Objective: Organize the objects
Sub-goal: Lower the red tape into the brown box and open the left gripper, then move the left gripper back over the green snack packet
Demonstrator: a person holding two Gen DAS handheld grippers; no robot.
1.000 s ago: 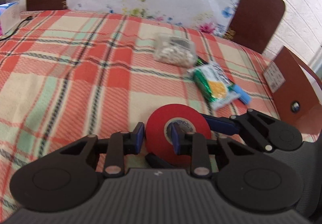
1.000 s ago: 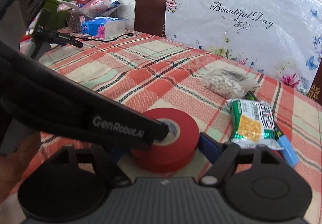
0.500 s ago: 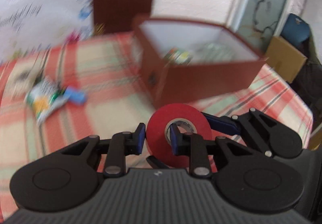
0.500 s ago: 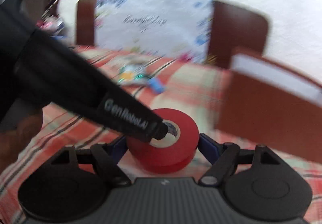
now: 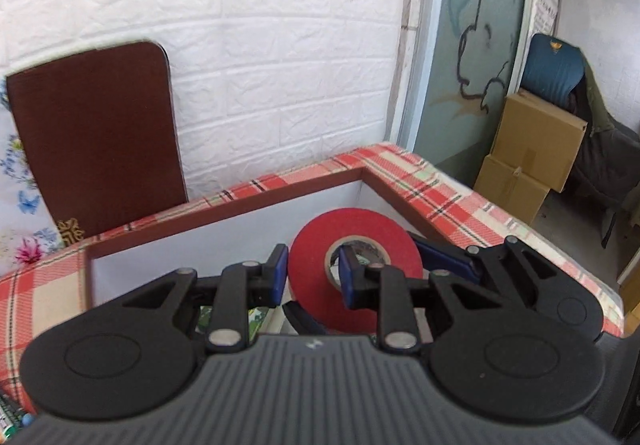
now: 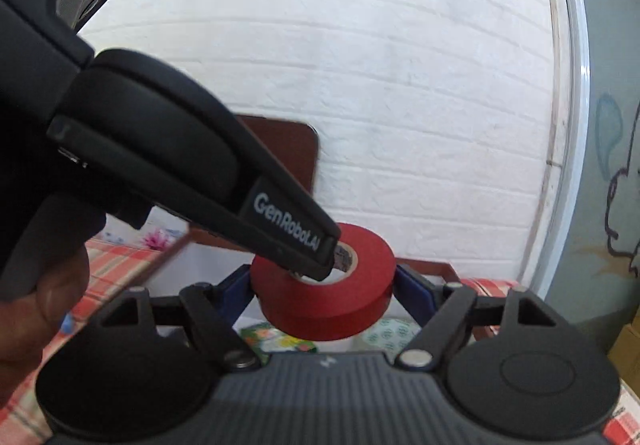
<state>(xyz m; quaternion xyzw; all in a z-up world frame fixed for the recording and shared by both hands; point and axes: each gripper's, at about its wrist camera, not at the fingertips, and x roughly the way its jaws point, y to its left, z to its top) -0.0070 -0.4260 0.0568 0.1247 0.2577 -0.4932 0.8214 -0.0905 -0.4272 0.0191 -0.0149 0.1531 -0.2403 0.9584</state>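
While both grippers share one load, the left gripper [image 5: 313, 276] pinches the wall of a red tape roll [image 5: 356, 265], one blue pad outside the ring and one inside its core hole. The right gripper [image 6: 324, 285] clamps the same tape roll [image 6: 326, 287] across its full width, a blue pad pressed on each side. The roll hangs in the air above the open brown box [image 5: 224, 211], over its white interior and nearer the box's far right corner.

The roll looks light, stiff and round, with a smooth outer face that could slip; its wall, or its two opposite sides, seem the safest places to hold it.

The left view shows the box's rim, its far corner, the plaid tablecloth [image 5: 448, 197] around the box and cardboard cartons [image 5: 532, 149] beyond it. Only the right view shows the left gripper's finger [image 6: 288, 229] entering the core, a person's hand [image 6: 40, 309], and packets [image 6: 280, 339] lying inside the box beneath the roll.
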